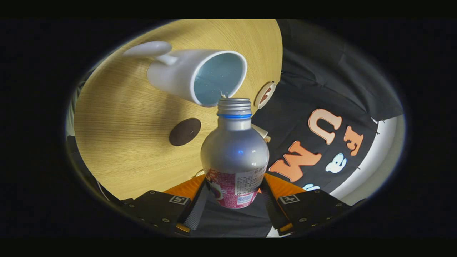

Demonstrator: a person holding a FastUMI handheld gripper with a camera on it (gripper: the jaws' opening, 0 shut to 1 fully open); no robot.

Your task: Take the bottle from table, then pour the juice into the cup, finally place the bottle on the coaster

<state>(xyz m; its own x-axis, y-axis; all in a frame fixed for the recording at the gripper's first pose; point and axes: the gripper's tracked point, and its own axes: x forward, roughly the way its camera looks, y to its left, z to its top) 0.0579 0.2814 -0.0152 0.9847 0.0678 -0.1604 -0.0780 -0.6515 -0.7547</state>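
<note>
A silver aluminium bottle (234,150) with a pink label and a blue ring under its threaded, uncapped neck sits between my two fingers, and my gripper (234,194) is shut on its lower body. The whole view is rolled sideways, so the bottle is tipped. Its mouth is at the rim of the white cup (198,76), whose pale inside faces me and whose handle points away. A dark brown round coaster (184,131) lies flat on the wooden table (117,142), to the side of the bottle and nearer my fingers than the cup.
A second round disc (265,95), white-rimmed with a brown print, lies at the table's edge beyond the bottle mouth. A small pale object (262,132) peeks out behind the bottle's shoulder. Black cloth (321,82) hangs past the table edge.
</note>
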